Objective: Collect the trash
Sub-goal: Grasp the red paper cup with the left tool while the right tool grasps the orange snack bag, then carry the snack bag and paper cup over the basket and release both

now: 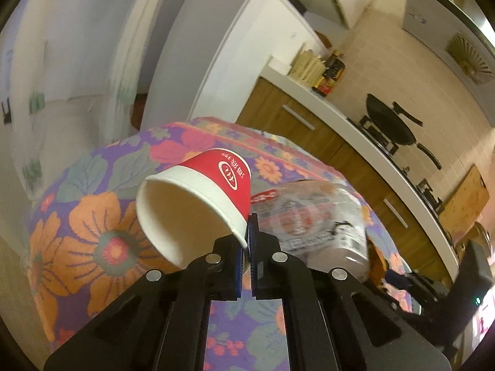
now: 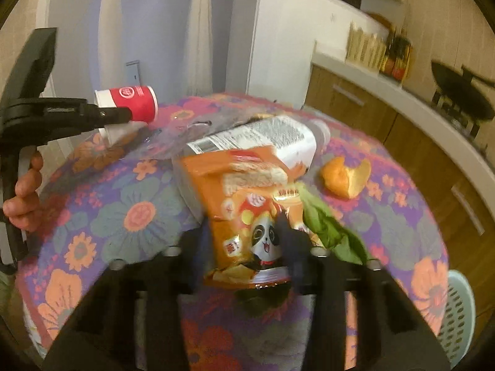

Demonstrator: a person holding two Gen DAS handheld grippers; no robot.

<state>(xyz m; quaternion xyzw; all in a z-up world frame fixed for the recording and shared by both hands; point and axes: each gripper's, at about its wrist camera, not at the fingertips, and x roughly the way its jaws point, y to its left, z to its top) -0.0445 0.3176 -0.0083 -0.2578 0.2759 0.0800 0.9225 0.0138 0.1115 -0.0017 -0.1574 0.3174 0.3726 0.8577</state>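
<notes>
Fingers of the left gripper (image 1: 247, 247) are pinched together on the rim of a red paper cup (image 1: 198, 198), which hangs tipped on its side above the flowered table (image 1: 92, 216), its open mouth turned toward 7 o'clock in the left wrist view. That thin rim is the only hold, so I judge the cup could crumple or swing loose if the hand jerks. The right gripper (image 2: 247, 247) has its fingers set either side of an orange snack bag (image 2: 244, 216); motion blur hides whether they press it, so I cannot tell if it is held. Slick foil could slide out of a light squeeze. Just beyond, toward 12 o'clock, a clear plastic wrapper (image 2: 256, 139) lies against the bag, and dragging the bag might pull it along. A green leaf (image 2: 328, 225) touches the bag at 3 o'clock, with a piece of orange peel (image 2: 346, 179) apart at 2 o'clock. A pale blue basket (image 2: 458, 318) shows past the table's edge at 4 o'clock.
</notes>
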